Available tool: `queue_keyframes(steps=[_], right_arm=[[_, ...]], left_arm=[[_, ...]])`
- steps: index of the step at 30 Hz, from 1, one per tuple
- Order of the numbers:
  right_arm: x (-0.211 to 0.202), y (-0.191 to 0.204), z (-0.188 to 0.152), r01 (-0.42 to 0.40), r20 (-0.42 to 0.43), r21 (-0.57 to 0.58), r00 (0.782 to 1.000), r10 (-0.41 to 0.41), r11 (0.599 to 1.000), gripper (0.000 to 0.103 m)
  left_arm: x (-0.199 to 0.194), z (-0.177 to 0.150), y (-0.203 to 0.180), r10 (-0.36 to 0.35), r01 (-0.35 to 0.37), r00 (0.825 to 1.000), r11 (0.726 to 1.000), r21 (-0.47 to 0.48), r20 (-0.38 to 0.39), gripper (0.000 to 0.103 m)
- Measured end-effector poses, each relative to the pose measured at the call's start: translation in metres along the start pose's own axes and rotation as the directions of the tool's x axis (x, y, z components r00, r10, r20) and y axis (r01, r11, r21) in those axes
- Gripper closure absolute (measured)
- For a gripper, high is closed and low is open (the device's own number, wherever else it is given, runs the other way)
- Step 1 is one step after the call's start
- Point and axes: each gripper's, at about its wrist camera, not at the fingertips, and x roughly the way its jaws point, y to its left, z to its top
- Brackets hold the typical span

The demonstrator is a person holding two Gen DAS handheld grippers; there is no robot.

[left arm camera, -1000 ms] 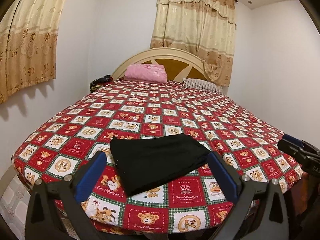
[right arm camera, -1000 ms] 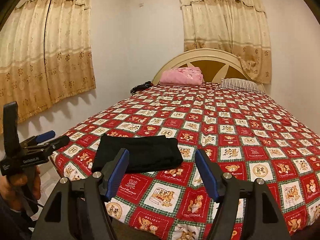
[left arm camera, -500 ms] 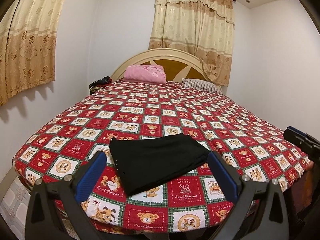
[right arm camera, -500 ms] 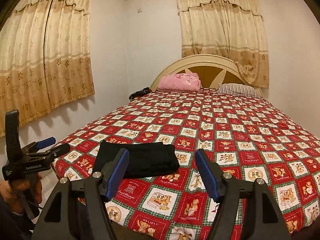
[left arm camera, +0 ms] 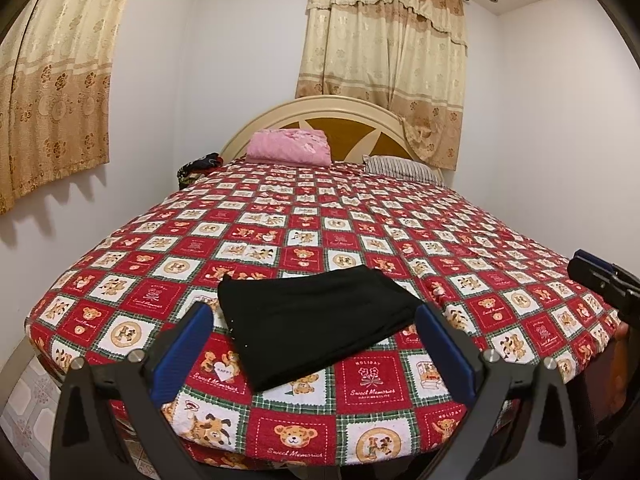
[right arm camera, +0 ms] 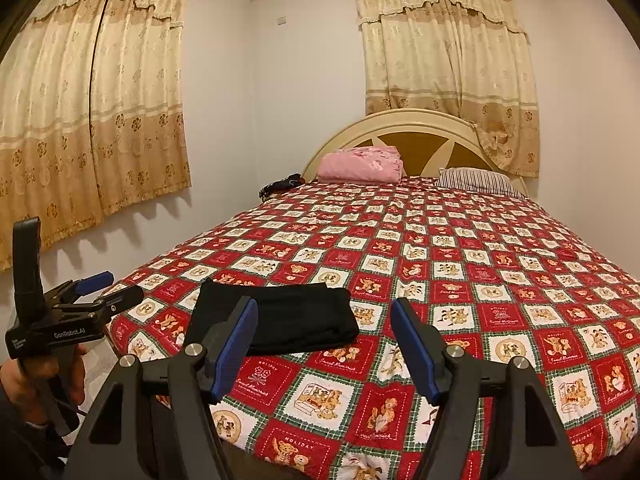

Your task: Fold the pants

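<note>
Already the black pants [left arm camera: 316,324] lie as a compact folded bundle near the foot corner of the bed [left arm camera: 500,240], flat on the red teddy-bear bedspread [right arm camera: 460,272] and well apart from the pink pillow [left arm camera: 288,147] and striped pillow [right arm camera: 476,178] by the headboard. Both tools hang short of the bed edge, touching nothing. The left gripper [left arm camera: 316,344] has its blue pads spread wide with the bundle framed between them but lying beyond them, and the right gripper [right arm camera: 324,344] is likewise wide apart and empty. Judging by the tidy shape, the fold looks nearly or fully done. The risk from here is disturbance: a pad dragged across the top layer could slide it off the lower ones, and the dark soft cloth gives little edge to aim at, so a pinch might catch one layer only and pull the stack open. The bundle also sits close to the mattress edge, so a push toward the person could tip it off. Its long axis runs roughly across the bed, skewed, with one corner pointing toward the foot edge.
</note>
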Motion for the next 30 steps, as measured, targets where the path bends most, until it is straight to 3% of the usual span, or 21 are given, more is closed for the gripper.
queue_keyframes(steps=[10, 20, 30], right_arm=[[-0.002, 0.002, -0.002, 0.009, 0.013, -0.017, 1.0, -0.009, 1.0, 0.033], [-0.002, 0.008, -0.005, 0.015, 0.015, -0.056, 1.0, -0.014, 0.998, 0.033], [0.003, 0.013, -0.009, 0.013, 0.001, -0.083, 1.0, -0.013, 0.996, 0.033]], left_arm=[[-0.006, 0.004, -0.002, 0.027, -0.027, 0.999, 0.999, 0.016, 0.043, 0.0], [0.002, 0.002, 0.003, 0.03, -0.03, 0.999, 0.999, -0.018, 0.015, 0.0], [0.005, -0.005, 0.0, 0.044, -0.044, 0.999, 0.999, 0.006, 0.001, 0.0]])
